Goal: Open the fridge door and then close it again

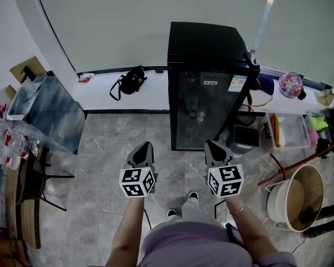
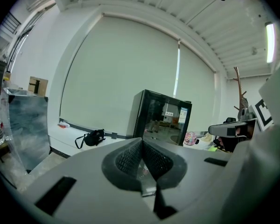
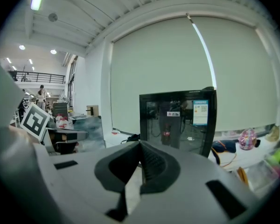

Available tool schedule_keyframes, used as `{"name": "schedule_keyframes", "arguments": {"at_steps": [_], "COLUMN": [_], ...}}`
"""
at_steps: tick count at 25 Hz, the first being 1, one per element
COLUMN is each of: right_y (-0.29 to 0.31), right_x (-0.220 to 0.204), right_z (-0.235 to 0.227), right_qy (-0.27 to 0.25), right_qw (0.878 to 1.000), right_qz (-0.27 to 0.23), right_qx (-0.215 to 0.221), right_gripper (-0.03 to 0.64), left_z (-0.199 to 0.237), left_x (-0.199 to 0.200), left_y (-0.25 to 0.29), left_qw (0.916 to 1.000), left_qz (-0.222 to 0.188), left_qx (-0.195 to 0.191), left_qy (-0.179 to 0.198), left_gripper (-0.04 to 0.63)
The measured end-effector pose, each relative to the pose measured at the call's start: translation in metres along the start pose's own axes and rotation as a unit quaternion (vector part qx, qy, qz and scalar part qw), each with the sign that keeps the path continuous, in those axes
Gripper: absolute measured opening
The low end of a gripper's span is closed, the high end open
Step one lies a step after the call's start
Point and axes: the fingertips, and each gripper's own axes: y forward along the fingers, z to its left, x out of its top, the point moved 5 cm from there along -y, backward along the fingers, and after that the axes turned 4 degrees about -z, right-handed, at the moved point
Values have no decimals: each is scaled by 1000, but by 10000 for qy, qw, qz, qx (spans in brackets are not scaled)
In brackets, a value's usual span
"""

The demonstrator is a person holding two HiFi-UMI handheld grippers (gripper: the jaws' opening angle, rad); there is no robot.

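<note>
A small black fridge (image 1: 209, 85) with a glass door stands against the pale wall, its door closed; stickers sit near the door's top. It also shows ahead in the left gripper view (image 2: 162, 118) and the right gripper view (image 3: 177, 120). My left gripper (image 1: 146, 145) is shut and empty, held over the floor short of the fridge's front left corner. My right gripper (image 1: 210, 144) is shut and empty too, a little short of the door's lower right part. Neither touches the fridge. Both pairs of jaws meet tip to tip in their own views (image 2: 141, 141) (image 3: 140, 146).
A black bag (image 1: 131, 79) lies on the low white ledge (image 1: 100, 90) left of the fridge. A glass-topped stand (image 1: 44, 113) and a bottle rack are at the left. Right of the fridge are a clear bin (image 1: 292, 132), a round tub (image 1: 298, 196) and clutter. Grey tiled floor (image 1: 117, 143) lies between.
</note>
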Motion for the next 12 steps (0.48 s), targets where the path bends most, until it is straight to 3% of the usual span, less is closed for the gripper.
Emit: {"name": "schedule_keyframes", "arguments": {"at_steps": [12], "right_y": [-6], "right_x": [-6], "right_z": [15], "right_qy": [15], "right_qw": [10000], "right_qz": [41], "right_qx": [-49], "right_gripper": [3], "left_z": [0], "left_x": [1], "left_y": [-11], "left_qw": [10000], "left_qz": [-9], "left_qx": [-69], "left_qy": [68], "left_gripper": [3]}}
